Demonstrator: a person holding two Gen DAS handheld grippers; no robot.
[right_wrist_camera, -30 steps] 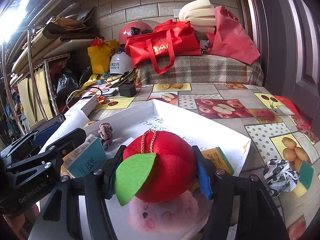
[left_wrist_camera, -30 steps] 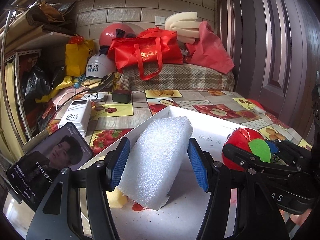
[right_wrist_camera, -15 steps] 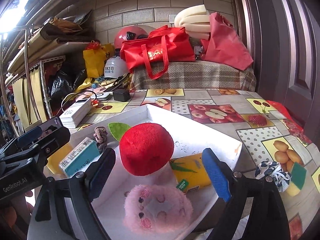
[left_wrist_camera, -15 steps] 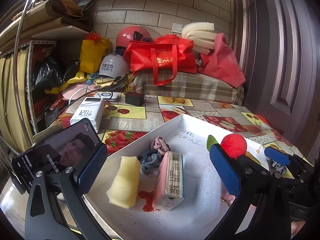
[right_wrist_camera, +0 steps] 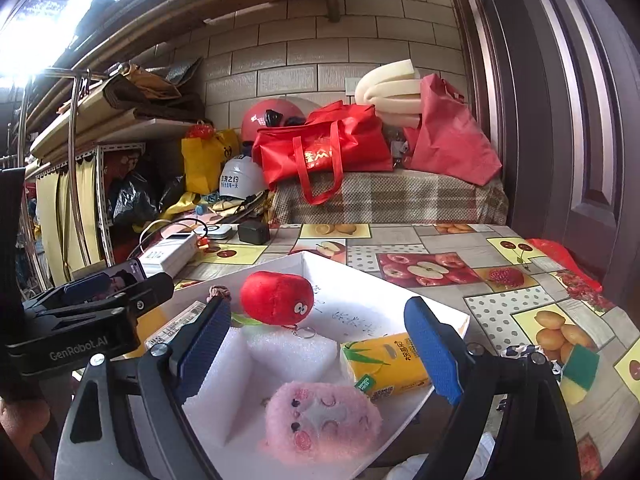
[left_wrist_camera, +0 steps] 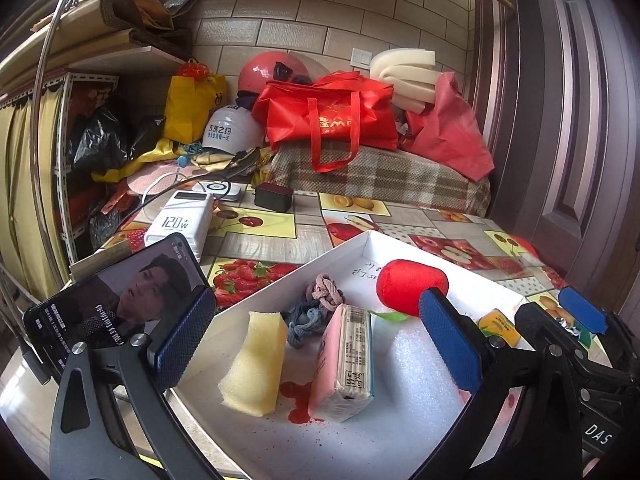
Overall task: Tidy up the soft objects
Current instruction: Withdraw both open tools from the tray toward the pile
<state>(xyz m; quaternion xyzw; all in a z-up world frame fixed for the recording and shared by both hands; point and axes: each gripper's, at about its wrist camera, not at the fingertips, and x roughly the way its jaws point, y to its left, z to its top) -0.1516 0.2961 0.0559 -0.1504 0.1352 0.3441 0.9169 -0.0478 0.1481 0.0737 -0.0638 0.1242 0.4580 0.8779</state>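
The left gripper fills the lower part of its own view with its jaws spread wide: one blue pad at lower left, the other at lower right, nothing pressed between them. The right gripper likewise stands open in the lower half of its view, blue pads well apart and gripping nothing. Each gripper's black body also shows at the edge of the other's view. A bit of a hand shows at the lower left edge.
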